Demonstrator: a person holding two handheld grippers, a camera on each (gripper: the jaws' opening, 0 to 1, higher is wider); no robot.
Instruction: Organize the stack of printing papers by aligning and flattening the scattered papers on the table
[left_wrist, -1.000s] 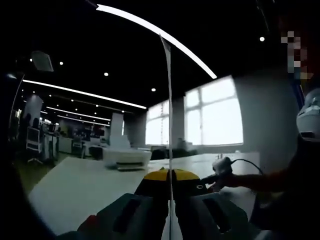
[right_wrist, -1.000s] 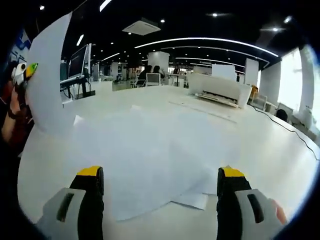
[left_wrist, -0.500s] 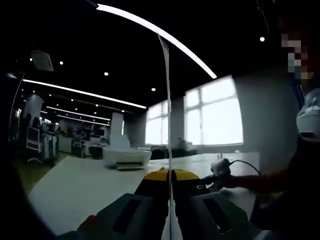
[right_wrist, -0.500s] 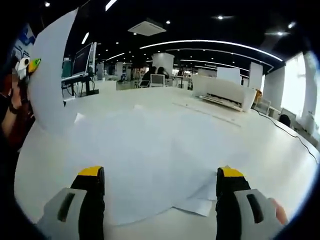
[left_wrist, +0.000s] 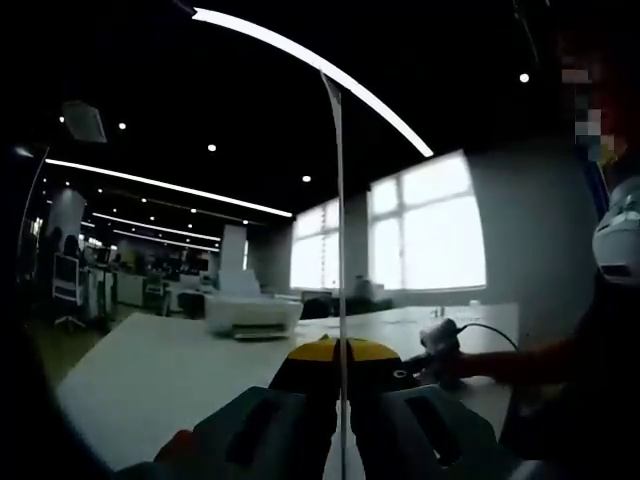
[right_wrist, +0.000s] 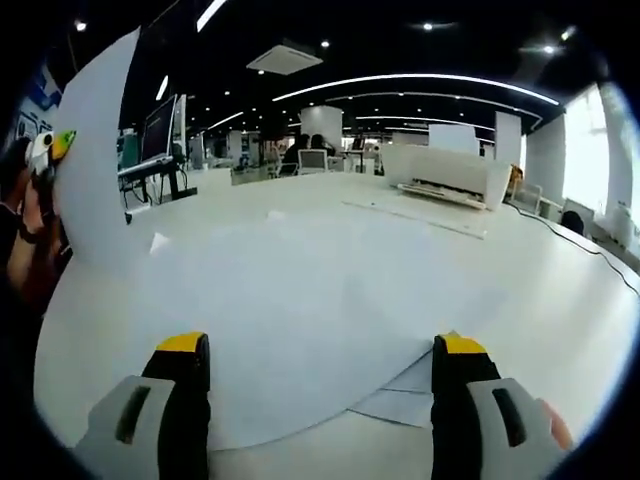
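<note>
left gripper (left_wrist: 338, 352) jaws clamped on lifted sheet (left_wrist: 340, 220), seen edge-on as thin vertical line; right gripper view shows same sheet (right_wrist: 95, 160) held up at left by left gripper (right_wrist: 48, 148)

right gripper (right_wrist: 318, 350) jaws wide apart, nothing between, over scattered papers (right_wrist: 300, 320) lying flat on white tabletop (right_wrist: 560, 300)

printer (right_wrist: 445, 175) sits further back, well apart from papers

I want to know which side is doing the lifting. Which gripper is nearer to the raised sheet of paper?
Left. The left gripper is shut on the raised sheet, holding it edge-on between its jaws. The right gripper hangs open over the papers lying flat on the table.
</note>
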